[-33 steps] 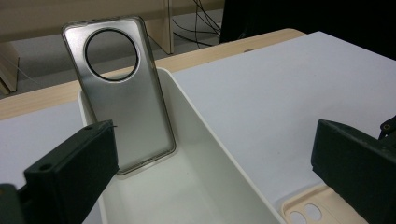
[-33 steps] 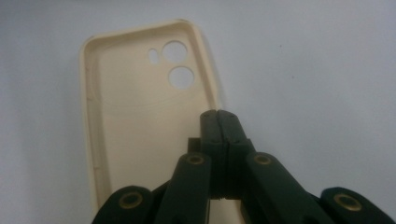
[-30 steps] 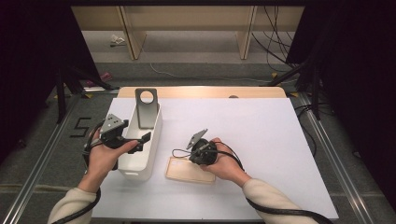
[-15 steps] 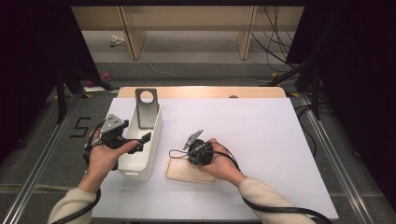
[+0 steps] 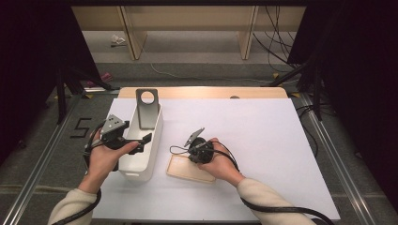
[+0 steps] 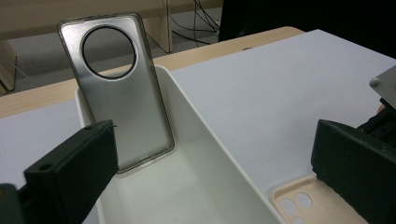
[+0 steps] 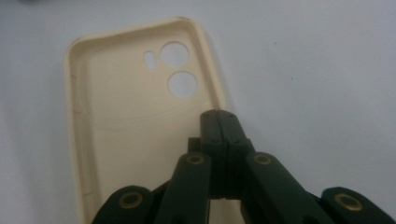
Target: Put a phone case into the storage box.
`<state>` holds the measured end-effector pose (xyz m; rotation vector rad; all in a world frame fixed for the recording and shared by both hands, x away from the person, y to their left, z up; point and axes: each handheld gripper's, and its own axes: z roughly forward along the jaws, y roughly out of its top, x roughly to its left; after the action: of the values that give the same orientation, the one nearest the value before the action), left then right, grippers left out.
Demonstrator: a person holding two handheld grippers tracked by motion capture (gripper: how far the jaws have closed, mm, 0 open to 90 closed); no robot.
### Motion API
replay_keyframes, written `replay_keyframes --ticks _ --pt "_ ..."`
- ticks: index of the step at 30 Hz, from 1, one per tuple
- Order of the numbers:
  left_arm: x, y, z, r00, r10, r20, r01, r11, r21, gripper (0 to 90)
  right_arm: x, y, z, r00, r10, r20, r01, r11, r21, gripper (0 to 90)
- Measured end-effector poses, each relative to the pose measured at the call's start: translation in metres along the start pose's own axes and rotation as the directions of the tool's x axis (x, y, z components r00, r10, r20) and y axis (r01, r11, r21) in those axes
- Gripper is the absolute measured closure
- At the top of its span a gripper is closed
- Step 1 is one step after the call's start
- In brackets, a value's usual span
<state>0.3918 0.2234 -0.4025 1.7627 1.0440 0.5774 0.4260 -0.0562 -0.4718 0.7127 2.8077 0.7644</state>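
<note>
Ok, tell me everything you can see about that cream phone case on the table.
The cream phone case is a soft-looking, matte shell lying flat on the white table, open side up, beside the white bin. It has a raised rim, two round camera holes and a small slot near one end. The right gripper, jaws shut together, pinches its long edge near the camera holes.

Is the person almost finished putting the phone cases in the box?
About halfway, it seems. One grey phone case already leans upright inside the white box. The right gripper, jaws shut, is over the cream phone case lying flat on the table. The left gripper waits open over the box.
</note>
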Motion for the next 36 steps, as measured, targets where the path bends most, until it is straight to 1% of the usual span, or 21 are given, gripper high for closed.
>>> replay_keyframes --ticks 3,6,9,14,17,20,24,25,27,28,32,33,34,35,36 --pt "0.000 0.000 0.000 1.0000 0.001 0.002 -0.001 1.0000 0.000 0.2 -0.002 0.000 -0.001 0.9992 0.036 0.015 -0.036 0.999 0.008 90.0" --pt "-0.001 0.000 0.000 1.0000 0.003 0.004 -0.003 1.0000 0.001 0.2 -0.005 -0.001 -0.002 0.9965 0.075 0.036 -0.076 0.997 0.017 90.0" --pt "-0.001 0.000 0.000 1.0000 0.002 0.005 -0.003 1.0000 0.002 0.2 -0.010 -0.003 -0.004 0.9938 0.101 0.048 -0.102 0.994 0.024 90.0" --pt "-0.001 0.000 0.000 1.0000 0.004 0.008 -0.003 1.0000 -0.001 0.2 -0.017 -0.006 -0.008 0.9852 0.150 0.083 -0.154 0.987 0.038 90.0" --pt "-0.001 0.001 0.000 1.0000 0.004 0.008 -0.004 1.0000 -0.002 0.2 -0.022 -0.010 -0.010 0.9777 0.183 0.102 -0.189 0.981 0.043 90.0" --pt "-0.002 0.001 0.000 0.9999 0.006 0.011 -0.006 1.0000 -0.003 0.2 -0.028 -0.015 -0.014 0.9688 0.217 0.119 -0.225 0.973 0.053 90.0" --pt "-0.002 0.001 0.000 0.9999 0.007 0.012 -0.007 1.0000 -0.004 0.3 -0.037 -0.021 -0.020 0.9535 0.267 0.140 -0.277 0.959 0.057 90.0" --pt "-0.002 0.001 0.000 0.9999 0.007 0.012 -0.007 1.0000 -0.004 0.3 -0.039 -0.022 -0.022 0.9511 0.274 0.141 -0.285 0.957 0.057 90.0" --pt "-0.003 0.001 0.000 0.9999 0.007 0.011 -0.007 1.0000 -0.003 0.3 -0.043 -0.025 -0.025 0.9414 0.303 0.149 -0.314 0.948 0.055 90.0" --pt "-0.003 0.001 0.000 0.9999 0.008 0.012 -0.008 1.0000 -0.003 0.3 -0.045 -0.027 -0.027 0.9389 0.309 0.152 -0.320 0.946 0.052 90.0" --pt "-0.004 0.001 0.001 0.9998 0.010 0.017 -0.010 0.9999 -0.002 0.3 -0.051 -0.032 -0.033 0.9198 0.355 0.166 -0.368 0.929 0.050 90.0" --pt "-0.005 0.001 0.001 0.9998 0.012 0.018 -0.012 0.9999 -0.002 0.3 -0.052 -0.033 -0.034 0.9165 0.363 0.168 -0.376 0.926 0.048 90.0" --pt "-0.005 0.001 0.001 0.9998 0.012 0.018 -0.012 0.9999 -0.001 0.3 -0.054 -0.035 -0.037 0.9081 0.381 0.174 -0.394 0.918 0.046 90.0" --pt "-0.005 0.001 0.001 0.9997 0.013 0.019 -0.013 0.9999 -0.002 0.4 -0.055 -0.036 -0.038 0.9045 0.389 0.175 -0.402 0.915 0.044 90.0" --pt "-0.005 0.001 0.001 0.9997 0.014 0.018 -0.014 0.9999 -0.002 0.4 -0.056 -0.038 -0.040 0.8966 0.405 0.179 -0.418 0.908 0.041 90.0"
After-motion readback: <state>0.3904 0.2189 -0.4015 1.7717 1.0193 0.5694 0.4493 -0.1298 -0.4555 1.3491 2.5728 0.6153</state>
